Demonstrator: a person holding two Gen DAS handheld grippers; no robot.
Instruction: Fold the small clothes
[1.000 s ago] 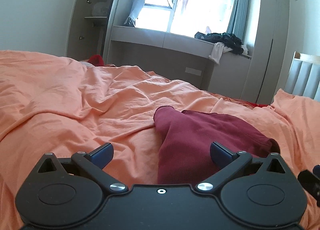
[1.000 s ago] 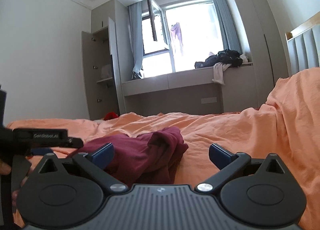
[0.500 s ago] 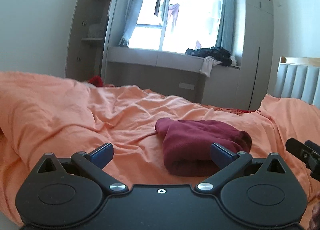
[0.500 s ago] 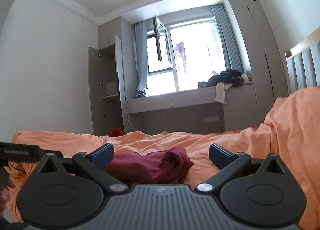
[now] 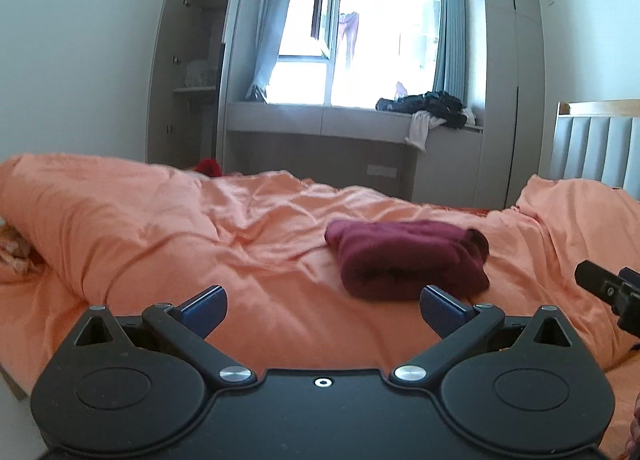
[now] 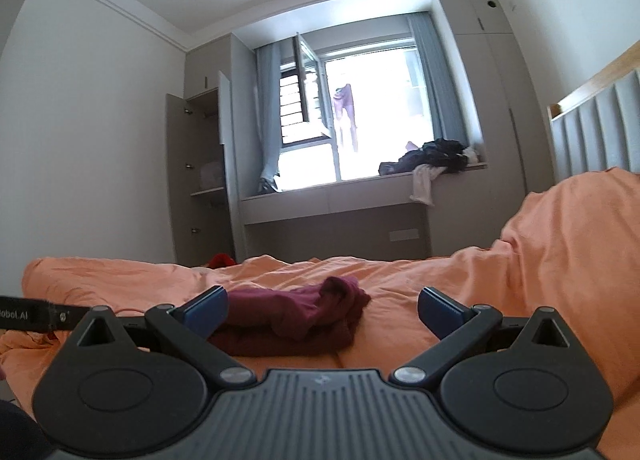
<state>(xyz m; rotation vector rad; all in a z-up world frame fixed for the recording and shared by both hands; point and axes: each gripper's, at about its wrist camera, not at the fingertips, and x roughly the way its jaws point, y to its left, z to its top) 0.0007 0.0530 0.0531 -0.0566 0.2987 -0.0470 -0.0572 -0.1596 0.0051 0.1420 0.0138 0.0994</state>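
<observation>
Your left hand-held gripper (image 5: 322, 306) hangs over the orange duvet (image 5: 168, 227) with its blue fingers (image 5: 202, 306) spread wide apart and nothing between them. Your right hand-held gripper (image 6: 322, 306) is the same: fingers (image 6: 440, 310) well apart, gripping nothing.

You have the maroon garment (image 5: 408, 258) lying in a folded bundle on the bed, ahead of both grippers and touched by neither. In the left wrist view it sits right of centre, just beyond the right finger tip. In the right wrist view the garment (image 6: 296, 316) sits left of centre, partly hidden behind the left finger, with a bunched fold raised at its right end.

At the right edge of the left wrist view you can see part of the right gripper (image 5: 608, 292); at the left edge of the right wrist view, a black strip of the left one (image 6: 36, 314).

Beyond the bed stand a window (image 5: 360, 43), an open wardrobe (image 5: 192, 71) and a ledge carrying a heap of dark clothes (image 5: 432, 103). A padded headboard (image 5: 596, 147) rises on the right.
</observation>
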